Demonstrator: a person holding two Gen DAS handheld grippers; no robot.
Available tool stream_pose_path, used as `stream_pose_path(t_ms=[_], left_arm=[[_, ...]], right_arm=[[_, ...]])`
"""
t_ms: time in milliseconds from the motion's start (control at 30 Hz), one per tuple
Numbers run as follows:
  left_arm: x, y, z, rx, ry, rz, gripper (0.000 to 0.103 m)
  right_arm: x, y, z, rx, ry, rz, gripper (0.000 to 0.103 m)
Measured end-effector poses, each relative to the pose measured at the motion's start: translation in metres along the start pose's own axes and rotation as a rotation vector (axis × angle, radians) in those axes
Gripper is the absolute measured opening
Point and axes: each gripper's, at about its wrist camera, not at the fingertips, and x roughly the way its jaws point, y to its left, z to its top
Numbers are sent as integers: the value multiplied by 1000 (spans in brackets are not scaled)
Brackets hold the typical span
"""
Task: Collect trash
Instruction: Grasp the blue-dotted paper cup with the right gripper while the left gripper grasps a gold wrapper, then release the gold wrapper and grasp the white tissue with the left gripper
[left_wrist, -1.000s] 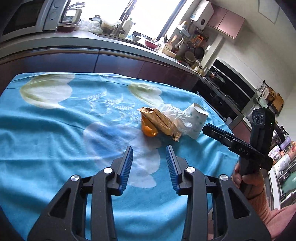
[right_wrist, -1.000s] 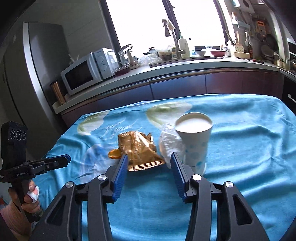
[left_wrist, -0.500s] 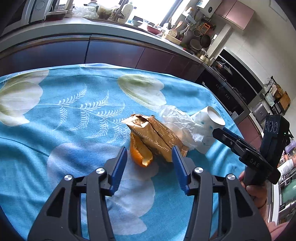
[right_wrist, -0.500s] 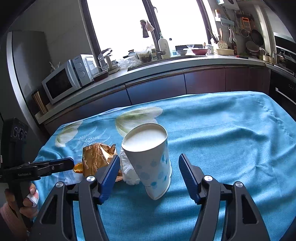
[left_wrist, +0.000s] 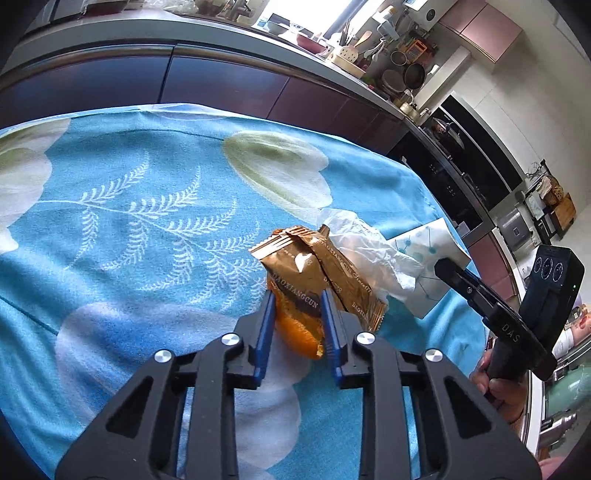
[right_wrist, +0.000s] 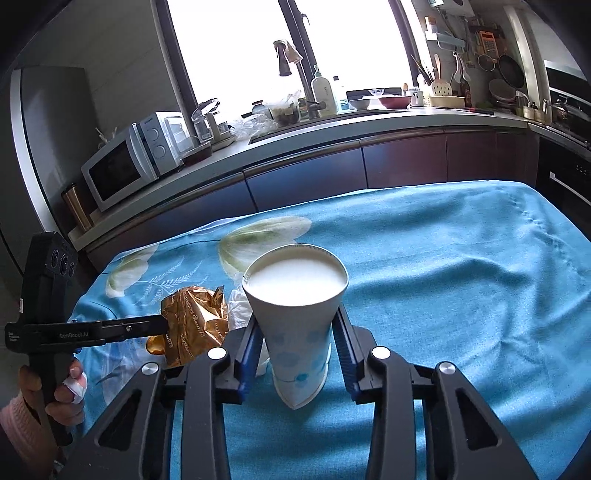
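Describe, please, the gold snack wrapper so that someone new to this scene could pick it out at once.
On the blue flowered tablecloth lies a small cluster of trash. The gold wrapper is its crumpled, shiny piece, beside a white plastic bag and a dotted paper cup. Alone it bears dark printed lettering, and the left gripper is closed on it.
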Motion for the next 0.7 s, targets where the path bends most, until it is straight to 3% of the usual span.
stream_pose_path(t_ms=[133,400,633,700], left_arm=[[-1,-6,-1,13,-1,-21,3],[-10,-21,-11,57,-4,-56,3],[-26,-24,-24,86,-24,-36,31],[-29,-27,-26,101,-31,-29,31]], right_arm=[[-10,-5,-1,6,-15,-5,35],[-24,-1,-8,8,-12,43,35],[-34,18,-17,-27,-6,140,35],[-36,21,-19,-38,-6,157,35]])
